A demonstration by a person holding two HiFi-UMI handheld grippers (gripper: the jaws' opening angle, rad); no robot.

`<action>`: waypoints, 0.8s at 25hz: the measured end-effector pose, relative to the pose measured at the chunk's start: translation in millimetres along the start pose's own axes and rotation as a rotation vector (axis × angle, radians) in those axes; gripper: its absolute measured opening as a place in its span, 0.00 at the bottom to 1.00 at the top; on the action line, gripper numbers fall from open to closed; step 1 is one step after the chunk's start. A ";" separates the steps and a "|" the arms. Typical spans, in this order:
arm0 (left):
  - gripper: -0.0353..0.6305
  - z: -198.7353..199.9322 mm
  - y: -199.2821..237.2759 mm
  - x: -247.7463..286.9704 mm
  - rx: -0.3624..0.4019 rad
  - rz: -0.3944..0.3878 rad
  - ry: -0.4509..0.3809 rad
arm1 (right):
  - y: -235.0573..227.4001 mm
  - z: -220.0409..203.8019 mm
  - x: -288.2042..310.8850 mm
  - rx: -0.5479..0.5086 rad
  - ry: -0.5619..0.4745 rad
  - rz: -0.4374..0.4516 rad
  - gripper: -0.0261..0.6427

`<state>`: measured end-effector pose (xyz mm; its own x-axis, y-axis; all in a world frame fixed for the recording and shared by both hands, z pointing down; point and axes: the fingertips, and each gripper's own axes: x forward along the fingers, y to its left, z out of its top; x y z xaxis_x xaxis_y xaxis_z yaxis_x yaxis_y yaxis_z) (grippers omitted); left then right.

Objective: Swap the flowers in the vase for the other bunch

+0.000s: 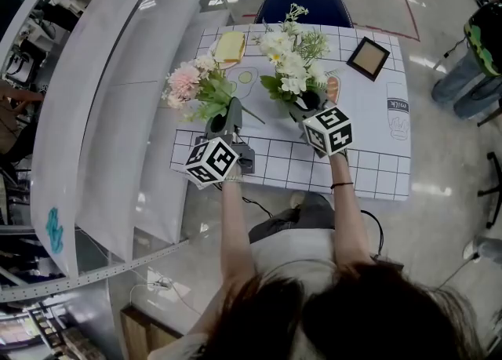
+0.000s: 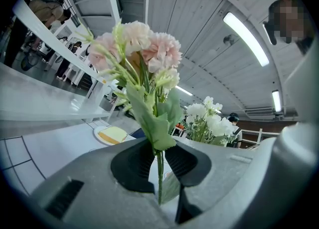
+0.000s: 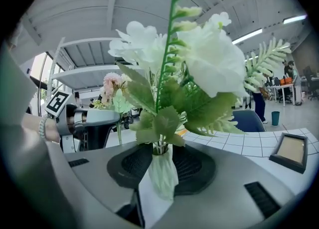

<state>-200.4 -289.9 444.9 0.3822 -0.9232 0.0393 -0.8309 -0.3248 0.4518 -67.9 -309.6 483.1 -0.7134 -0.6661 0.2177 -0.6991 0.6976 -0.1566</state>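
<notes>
A pink carnation bunch (image 1: 188,82) stands upright in my left gripper (image 1: 227,121), over the table's left part. In the left gripper view the thin green stems (image 2: 159,173) are pinched between the black pads, with the pink blooms (image 2: 144,53) above. A white flower bunch (image 1: 292,60) sits in a small pale vase (image 1: 310,101) on the table. My right gripper (image 1: 308,113) reaches level around that vase. In the right gripper view the ribbed vase (image 3: 162,175) stands between the pads of the right gripper (image 3: 162,165), which flank it closely without visibly squeezing it. The white blooms (image 3: 199,58) fill the view above.
The table carries a white checked cloth (image 1: 376,147). A small picture frame (image 1: 368,58) lies at its far right and a plate with toast (image 1: 229,47) at the far left. A blue chair (image 1: 306,4) stands behind the table. A white curved shelf (image 1: 102,115) runs along the left.
</notes>
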 end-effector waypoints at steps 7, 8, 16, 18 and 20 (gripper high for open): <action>0.15 -3.2 -1.8 -2.1 -0.006 0.001 0.001 | 0.3 -0.5 -4.5 0.010 -0.005 0.002 0.19; 0.15 -3.5 -2.0 -2.7 -0.007 0.001 0.001 | 0.5 -1.1 -5.1 0.012 -0.005 0.002 0.19; 0.15 -3.7 -5.9 -7.6 -0.007 -0.001 -0.005 | 2.8 -2.3 -11.1 0.022 -0.002 0.007 0.20; 0.15 -4.2 -7.0 -9.4 -0.007 -0.002 -0.005 | 4.3 -4.0 -13.1 0.025 0.002 0.008 0.20; 0.15 -4.4 -7.9 -11.2 -0.006 -0.004 -0.006 | 5.2 -6.4 -15.5 0.028 0.006 0.006 0.20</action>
<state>-196.4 -276.1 444.8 0.3830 -0.9232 0.0325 -0.8269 -0.3270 0.4575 -60.3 -294.0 485.1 -0.7171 -0.6606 0.2222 -0.6962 0.6936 -0.1850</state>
